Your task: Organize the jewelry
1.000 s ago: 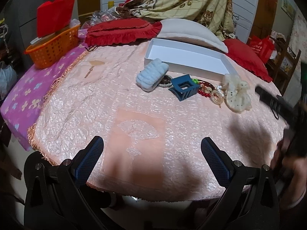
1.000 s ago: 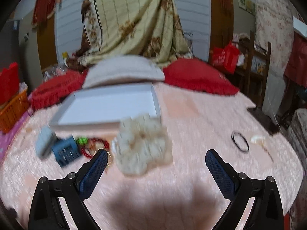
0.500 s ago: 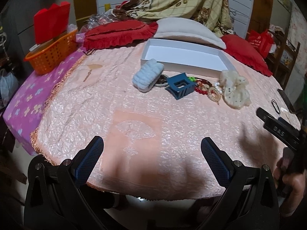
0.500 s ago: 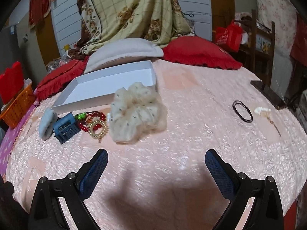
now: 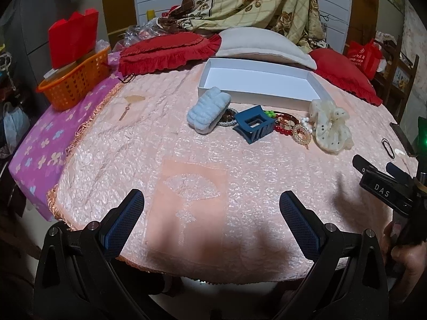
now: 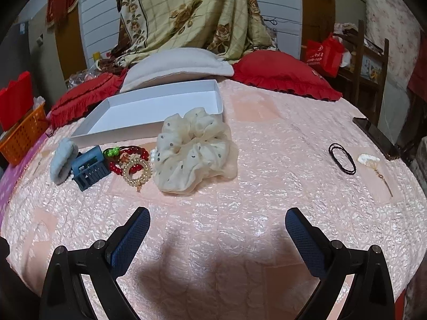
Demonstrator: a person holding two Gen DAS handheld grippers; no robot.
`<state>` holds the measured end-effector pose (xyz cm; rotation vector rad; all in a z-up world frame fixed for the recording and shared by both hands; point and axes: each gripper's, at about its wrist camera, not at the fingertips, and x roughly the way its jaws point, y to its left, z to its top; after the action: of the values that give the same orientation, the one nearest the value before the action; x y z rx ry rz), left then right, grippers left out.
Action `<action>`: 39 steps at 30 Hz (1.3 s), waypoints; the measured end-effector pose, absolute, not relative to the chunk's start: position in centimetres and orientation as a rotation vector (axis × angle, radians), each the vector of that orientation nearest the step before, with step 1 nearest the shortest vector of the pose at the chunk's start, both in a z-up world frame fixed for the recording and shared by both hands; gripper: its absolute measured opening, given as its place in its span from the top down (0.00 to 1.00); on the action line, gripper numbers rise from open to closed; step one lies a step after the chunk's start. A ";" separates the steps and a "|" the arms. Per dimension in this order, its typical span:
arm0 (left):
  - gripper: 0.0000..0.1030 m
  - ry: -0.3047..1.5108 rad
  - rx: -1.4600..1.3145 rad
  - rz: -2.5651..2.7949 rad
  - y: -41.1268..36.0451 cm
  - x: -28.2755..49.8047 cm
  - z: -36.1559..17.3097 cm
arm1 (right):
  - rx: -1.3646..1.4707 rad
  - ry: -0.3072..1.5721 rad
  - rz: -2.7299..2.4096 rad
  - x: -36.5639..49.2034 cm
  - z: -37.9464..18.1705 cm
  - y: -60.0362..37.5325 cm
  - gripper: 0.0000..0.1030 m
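An empty white box (image 5: 256, 82) (image 6: 149, 112) lies on the pink bedspread. In front of it sit a pale blue fluffy scrunchie (image 5: 208, 109) (image 6: 62, 160), a blue claw clip (image 5: 254, 126) (image 6: 89, 168), red bead bracelets (image 5: 287, 124) (image 6: 133, 154), a pearl bracelet (image 5: 301, 134) (image 6: 137, 172) and a cream dotted scrunchie (image 5: 331, 126) (image 6: 194, 149). My left gripper (image 5: 212, 202) is open and empty near the front edge. My right gripper (image 6: 217, 221) is open and empty, short of the cream scrunchie; it also shows in the left wrist view (image 5: 384, 184).
A black hair tie (image 6: 342, 158), a small fan charm (image 6: 372, 161) and a dark phone (image 6: 376, 136) lie at the right. Red cushions (image 5: 168, 50) and a grey pillow (image 5: 264, 45) line the back. An orange basket (image 5: 74, 80) stands at the left.
Both grippers have drawn back toward the front edge, so the items look farther away. The right gripper has moved lower and to the right in the left view. Nothing was picked up.
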<state>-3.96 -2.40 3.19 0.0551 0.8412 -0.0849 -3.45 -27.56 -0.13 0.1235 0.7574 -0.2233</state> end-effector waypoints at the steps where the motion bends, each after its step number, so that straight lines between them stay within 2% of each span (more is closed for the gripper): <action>1: 0.01 0.833 0.070 -0.081 -2.4 -3.7 3.4 | 0.104 0.755 -0.234 -3.3 0.0 -27.4 0.02; 6: 0.01 0.761 0.140 -0.016 -1.2 -1.3 5.4 | -0.073 0.715 -0.255 -2.4 1.6 -26.0 0.02; 11: 0.01 0.740 0.107 0.028 1.4 0.5 5.8 | -0.136 0.589 -0.232 -3.0 3.8 -24.5 0.02; 15: 0.01 0.748 0.113 0.041 2.7 0.7 4.9 | -0.146 0.655 -0.230 -2.1 2.5 -23.2 0.02; 17: 0.03 0.756 0.116 0.046 3.2 0.6 4.4 | -0.127 0.687 -0.212 -2.0 1.8 -22.7 0.09; 22: 0.05 0.794 0.126 0.044 4.0 1.0 3.3 | -0.101 0.751 -0.167 -1.5 0.9 -21.8 0.10; 33: 0.06 0.837 0.144 0.029 3.1 1.6 2.9 | -0.033 0.777 -0.162 -1.4 0.4 -23.1 0.10; 39: 0.06 0.864 0.173 -0.001 1.5 2.2 3.0 | 0.016 0.787 -0.151 -1.2 0.2 -24.8 0.18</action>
<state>2.21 1.49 3.03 0.1727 0.8640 -0.0005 -1.23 -24.76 0.16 0.0162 0.7869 -0.1512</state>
